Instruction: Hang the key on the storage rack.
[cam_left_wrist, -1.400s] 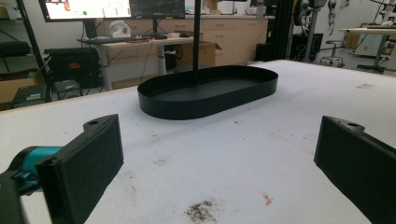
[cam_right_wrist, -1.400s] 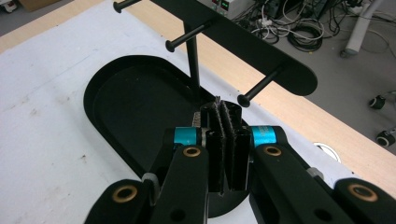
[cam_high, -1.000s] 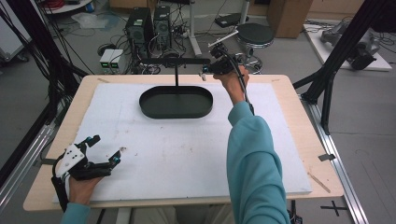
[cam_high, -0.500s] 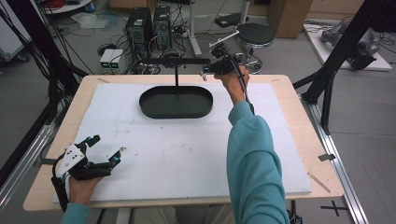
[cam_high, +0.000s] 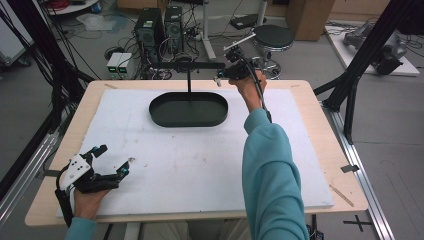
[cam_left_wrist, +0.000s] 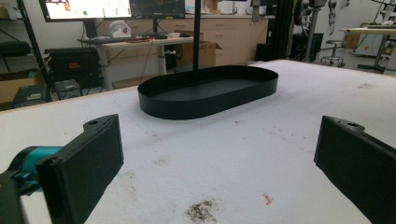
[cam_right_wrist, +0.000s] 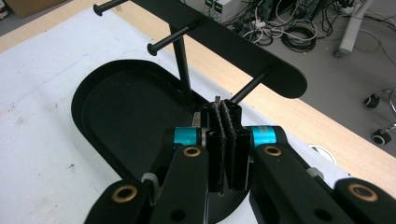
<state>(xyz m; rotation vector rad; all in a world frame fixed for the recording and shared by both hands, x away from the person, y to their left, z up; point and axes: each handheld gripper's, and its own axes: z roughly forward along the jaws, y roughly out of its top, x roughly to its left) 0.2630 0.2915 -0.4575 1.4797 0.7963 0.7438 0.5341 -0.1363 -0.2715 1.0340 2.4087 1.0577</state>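
Observation:
A black oval tray (cam_high: 188, 121) lies at the back middle of the white mat. A thin post (cam_high: 189, 82) rises from it and carries a flat black bar (cam_high: 187, 65) with short pegs. My right gripper (cam_high: 220, 77) hovers at the bar's right end, above the tray's right side. In the right gripper view the right gripper (cam_right_wrist: 224, 107) is shut, pads pressed together just in front of the nearest peg (cam_right_wrist: 250, 86), under the bar (cam_right_wrist: 243, 51). My left gripper (cam_high: 114, 159) rests open near the front left corner. In the left gripper view the left gripper (cam_left_wrist: 219, 158) faces the tray (cam_left_wrist: 205, 105), nothing between its pads (cam_left_wrist: 88, 163).
The white mat (cam_high: 200, 165) covers most of the wooden table (cam_high: 330, 150) and has small dark stains near the left gripper. Computers, cables and a stool (cam_high: 272, 37) stand on the floor beyond the far edge. Black frame legs (cam_high: 350, 90) stand at both sides.

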